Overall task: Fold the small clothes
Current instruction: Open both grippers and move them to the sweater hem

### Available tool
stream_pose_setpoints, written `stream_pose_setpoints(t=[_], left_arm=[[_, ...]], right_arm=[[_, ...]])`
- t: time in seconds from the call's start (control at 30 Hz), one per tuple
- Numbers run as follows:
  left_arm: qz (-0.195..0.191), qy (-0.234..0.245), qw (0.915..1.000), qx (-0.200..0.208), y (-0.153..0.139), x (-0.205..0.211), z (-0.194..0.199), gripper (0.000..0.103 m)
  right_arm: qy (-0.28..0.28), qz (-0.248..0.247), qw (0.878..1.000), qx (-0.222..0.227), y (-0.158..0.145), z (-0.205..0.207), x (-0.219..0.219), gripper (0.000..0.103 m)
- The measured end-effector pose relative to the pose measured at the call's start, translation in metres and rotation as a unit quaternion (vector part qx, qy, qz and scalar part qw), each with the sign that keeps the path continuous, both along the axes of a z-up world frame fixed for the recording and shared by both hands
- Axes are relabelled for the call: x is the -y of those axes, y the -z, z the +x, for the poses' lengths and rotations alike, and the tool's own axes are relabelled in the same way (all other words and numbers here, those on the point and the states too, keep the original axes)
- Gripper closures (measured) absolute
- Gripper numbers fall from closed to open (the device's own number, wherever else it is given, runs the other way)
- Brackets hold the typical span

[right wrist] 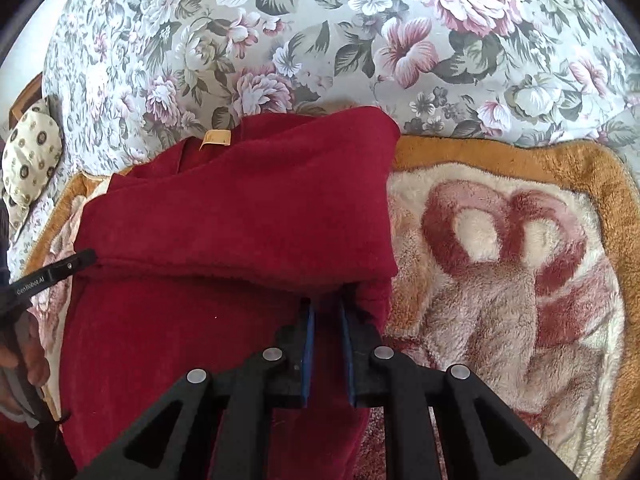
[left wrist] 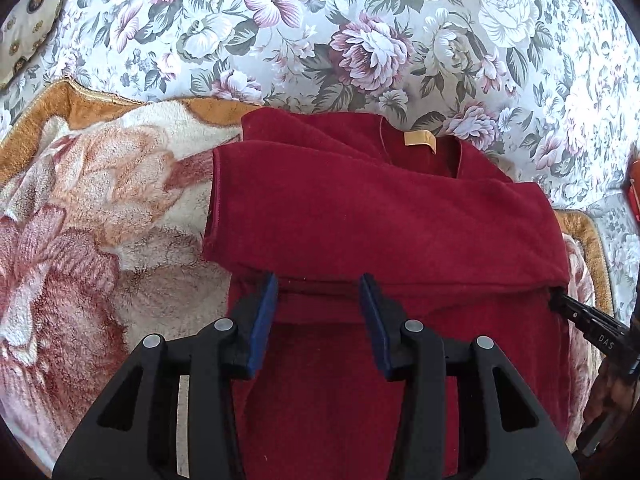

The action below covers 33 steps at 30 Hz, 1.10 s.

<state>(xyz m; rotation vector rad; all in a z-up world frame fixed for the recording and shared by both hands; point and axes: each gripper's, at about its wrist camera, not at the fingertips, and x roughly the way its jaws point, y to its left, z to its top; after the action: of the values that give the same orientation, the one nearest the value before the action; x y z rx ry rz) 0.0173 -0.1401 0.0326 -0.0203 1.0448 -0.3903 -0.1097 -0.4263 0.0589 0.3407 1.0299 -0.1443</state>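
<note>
**Claws at the fold's near edge: uneven release risk**

Left claw (left wrist: pixel 320 292) gapes wide, gripping nothing, over the maroon garment (left wrist: pixel 360 220) lying ahead on the plush blanket (left wrist: pixel 100 200). Right claw (right wrist: pixel 328 312), nearly closed, pinches the garment's folded corner. Pulling back while pinching could drag the soft fold askew.

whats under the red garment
The red garment lies on a plush blanket with a pink flower pattern and tan border, itself spread over a floral bedspread. The blanket under the cloth is covered, so anything lying there cannot be seen.
</note>
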Motion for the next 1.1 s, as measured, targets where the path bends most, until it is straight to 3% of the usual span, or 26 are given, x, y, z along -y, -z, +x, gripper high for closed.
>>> stream_pose_setpoints(t=[0.17, 0.33, 0.43, 0.53, 0.7, 0.8, 1.0, 1.1], left_arm=[[0.013, 0.002, 0.9999, 0.011, -0.016, -0.01, -0.02, 0.061], [0.0, 0.012, 0.9999, -0.008, -0.023, -0.027, -0.054, 0.061], [-0.002, 0.029, 0.9994, -0.018, -0.025, -0.039, -0.081, 0.059], [-0.021, 0.04, 0.9984, -0.035, -0.024, -0.056, -0.108, 0.046], [-0.024, 0.047, 0.9963, -0.068, -0.011, -0.074, -0.146, 0.045], [-0.002, 0.045, 0.997, -0.063, -0.006, -0.075, -0.162, 0.045], [0.005, 0.036, 0.9979, -0.053, 0.0, -0.074, -0.175, 0.045], [0.015, 0.046, 0.9976, -0.05, 0.004, -0.068, -0.178, 0.045]], right_arm=[[-0.009, -0.003, 1.0, 0.016, -0.027, -0.028, -0.013, 0.087], [-0.008, 0.025, 1.0, 0.005, -0.034, -0.064, -0.027, 0.069], [-0.017, 0.042, 0.999, -0.011, -0.03, -0.087, -0.037, 0.067], [-0.023, 0.044, 0.998, -0.027, -0.026, -0.111, -0.045, 0.066], [-0.023, 0.042, 0.998, -0.033, -0.022, -0.144, -0.054, 0.065], [-0.026, 0.037, 0.998, -0.038, -0.018, -0.153, -0.06, 0.064], [-0.025, 0.029, 0.999, -0.037, -0.012, -0.157, -0.075, 0.064], [-0.028, -0.003, 0.998, -0.051, -0.007, -0.155, -0.083, 0.064]])
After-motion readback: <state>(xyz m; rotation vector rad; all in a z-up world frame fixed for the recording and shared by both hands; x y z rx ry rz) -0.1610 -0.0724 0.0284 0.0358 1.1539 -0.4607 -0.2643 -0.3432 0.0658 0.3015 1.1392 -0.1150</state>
